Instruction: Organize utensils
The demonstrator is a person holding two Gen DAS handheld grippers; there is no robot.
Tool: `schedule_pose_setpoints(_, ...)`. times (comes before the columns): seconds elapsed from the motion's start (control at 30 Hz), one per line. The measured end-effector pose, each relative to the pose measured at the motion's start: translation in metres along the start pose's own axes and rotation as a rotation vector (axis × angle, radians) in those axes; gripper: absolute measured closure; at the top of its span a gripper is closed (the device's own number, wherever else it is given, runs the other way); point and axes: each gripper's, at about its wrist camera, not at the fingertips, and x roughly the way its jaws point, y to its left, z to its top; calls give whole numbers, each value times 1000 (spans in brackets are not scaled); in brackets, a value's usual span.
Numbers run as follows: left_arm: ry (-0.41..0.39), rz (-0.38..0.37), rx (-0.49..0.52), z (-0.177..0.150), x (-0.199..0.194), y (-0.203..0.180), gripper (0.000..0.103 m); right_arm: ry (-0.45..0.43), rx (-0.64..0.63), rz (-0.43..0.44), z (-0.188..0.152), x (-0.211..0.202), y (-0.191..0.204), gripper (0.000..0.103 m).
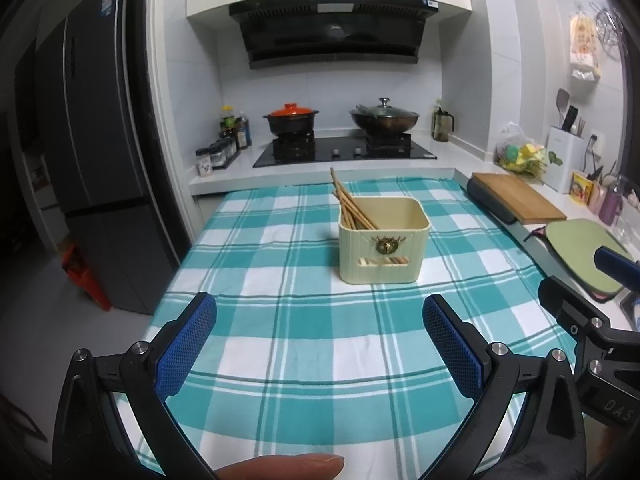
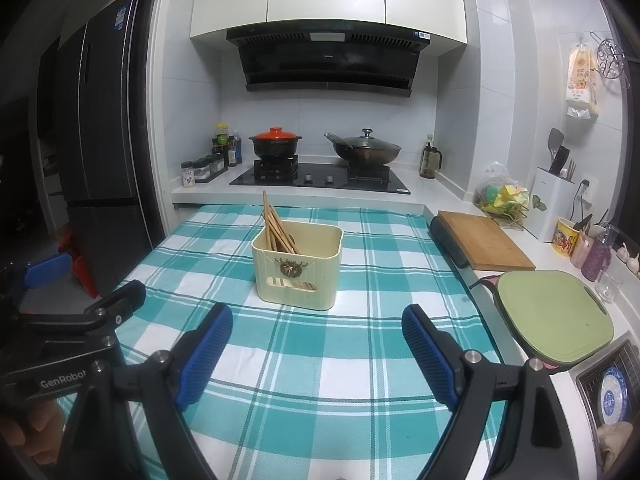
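Note:
A cream square utensil holder (image 1: 382, 254) stands on the teal-and-white checked tablecloth (image 1: 280, 360). Several wooden chopsticks (image 1: 350, 204) lean inside it toward its left rear corner. It also shows in the right wrist view (image 2: 298, 270), with the chopsticks (image 2: 276, 226). My left gripper (image 1: 320, 344) is open and empty, well in front of the holder. My right gripper (image 2: 318, 354) is open and empty, also in front of the holder. Each gripper shows at the edge of the other's view, the right one (image 1: 592, 320) and the left one (image 2: 80, 320).
A wooden cutting board (image 2: 482, 242) and a green cutting board (image 2: 556, 316) lie on the counter at the right. A stove (image 2: 320, 178) with a red-lidded pot (image 2: 276, 144) and a wok (image 2: 366, 152) is behind. A dark fridge (image 1: 92, 140) stands left. A sink rack (image 2: 612, 384) is at near right.

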Motion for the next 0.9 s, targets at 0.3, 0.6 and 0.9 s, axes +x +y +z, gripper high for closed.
schedule_pose_setpoints(0.3, 0, -5, 2, 0, 3, 0, 0, 0, 1, -3, 0, 0, 0, 15)
schedule_pose_setpoints(0.6, 0, -4, 4, 0, 3, 0, 0, 0, 1, -4, -1, -1, -2, 15)
schedule_pose_setpoints(0.9, 1, 7, 1, 1, 6, -1, 0, 8, 4, -10, -3, 2, -8, 15)
